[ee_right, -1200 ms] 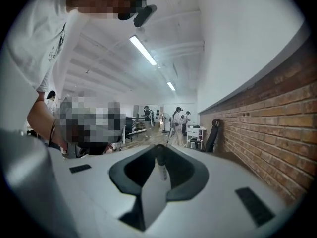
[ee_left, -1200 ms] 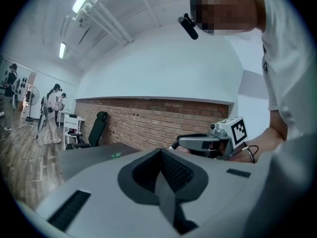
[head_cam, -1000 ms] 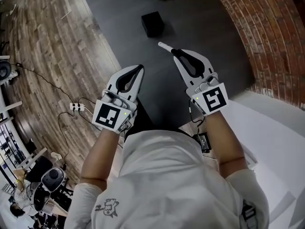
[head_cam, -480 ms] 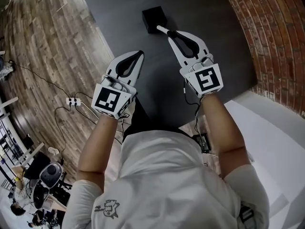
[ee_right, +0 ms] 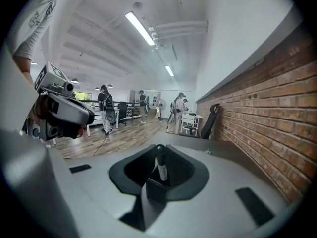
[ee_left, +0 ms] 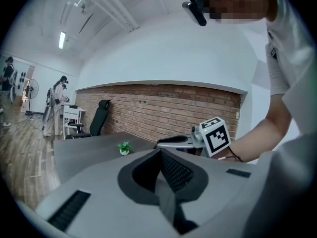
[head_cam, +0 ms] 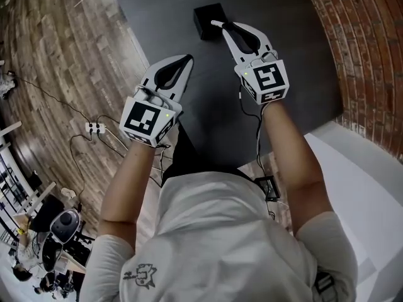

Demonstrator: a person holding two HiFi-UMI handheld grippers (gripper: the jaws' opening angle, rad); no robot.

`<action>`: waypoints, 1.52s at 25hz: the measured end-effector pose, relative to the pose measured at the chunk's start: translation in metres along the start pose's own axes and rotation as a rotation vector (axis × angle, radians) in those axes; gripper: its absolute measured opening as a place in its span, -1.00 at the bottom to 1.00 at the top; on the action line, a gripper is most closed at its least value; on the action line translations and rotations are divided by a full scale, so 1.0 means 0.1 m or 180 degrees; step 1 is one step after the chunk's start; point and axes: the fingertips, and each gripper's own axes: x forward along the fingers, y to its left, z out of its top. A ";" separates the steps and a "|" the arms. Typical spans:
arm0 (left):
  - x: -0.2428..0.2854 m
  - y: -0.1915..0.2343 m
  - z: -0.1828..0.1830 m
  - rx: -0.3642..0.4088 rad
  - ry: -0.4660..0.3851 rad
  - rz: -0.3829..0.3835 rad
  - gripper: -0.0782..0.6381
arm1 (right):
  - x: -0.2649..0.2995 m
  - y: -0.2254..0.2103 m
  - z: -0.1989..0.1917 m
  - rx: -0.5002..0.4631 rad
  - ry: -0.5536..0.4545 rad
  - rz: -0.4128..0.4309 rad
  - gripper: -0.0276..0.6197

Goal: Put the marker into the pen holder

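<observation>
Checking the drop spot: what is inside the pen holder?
Inside the pen holder only black shows; contents cannot be told. The marker in the right tongs overlaps its edge.

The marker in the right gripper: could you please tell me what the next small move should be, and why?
Probably carry the right gripper slightly forward and tip it down, so the marker points into the pen holder. The jaws are shut on the marker; its white end overlaps the holder in the head view, but the gripper looks roughly level.

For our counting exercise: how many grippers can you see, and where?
2. The left gripper, shut and empty, is over the table's edge; the right gripper holds the marker by the black pen holder. None seems hidden.
</observation>
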 end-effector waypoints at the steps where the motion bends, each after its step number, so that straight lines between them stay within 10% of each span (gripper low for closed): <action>1: 0.01 0.00 -0.01 0.0000 0.0001 -0.0008 -0.75 | 0.03 -0.01 -0.03 0.0029 0.0023 0.0001 -0.69; 38: -0.13 -0.29 -0.08 0.0073 -0.0039 0.0098 -0.75 | -0.17 0.20 -0.35 0.0222 0.0287 -0.0022 -0.58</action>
